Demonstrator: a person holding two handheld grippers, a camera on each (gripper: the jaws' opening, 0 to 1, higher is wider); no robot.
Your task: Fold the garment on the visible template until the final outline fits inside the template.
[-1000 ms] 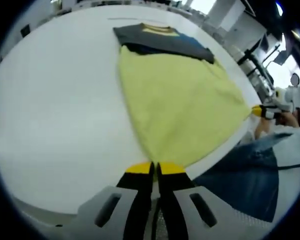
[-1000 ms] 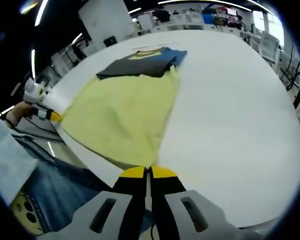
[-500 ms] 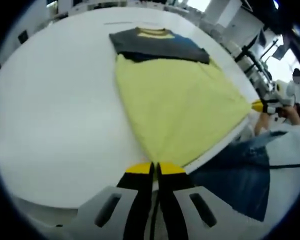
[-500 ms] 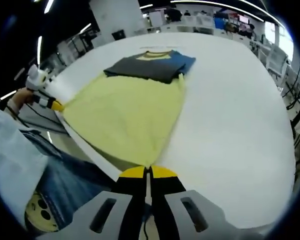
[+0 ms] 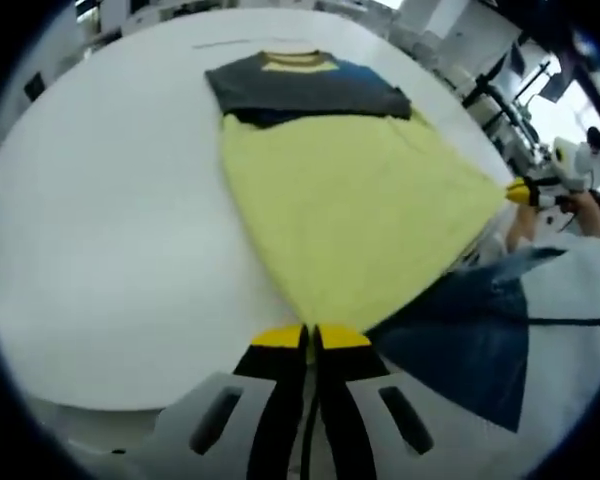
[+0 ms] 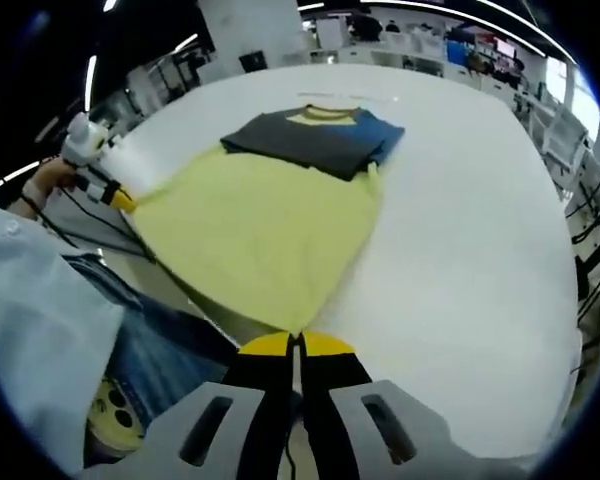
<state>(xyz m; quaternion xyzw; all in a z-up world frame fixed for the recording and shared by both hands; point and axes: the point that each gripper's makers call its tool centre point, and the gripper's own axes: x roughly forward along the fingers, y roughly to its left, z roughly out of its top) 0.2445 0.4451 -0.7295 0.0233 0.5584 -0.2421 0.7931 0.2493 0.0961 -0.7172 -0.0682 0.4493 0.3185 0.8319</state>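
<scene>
On the white worktop [image 5: 100, 250], garment [image 5: 350, 210] lies spread, yellow hem stretched off the near edge. Left tool [image 5: 310, 338] and right tool [image 6: 296, 345] both clamped shut, each pinching one hem corner.

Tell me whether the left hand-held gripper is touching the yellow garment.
Touching. In the left gripper view, the left hand-held gripper has its jaws shut on a corner of the yellow garment, whose fabric narrows straight into the yellow tips.
</scene>
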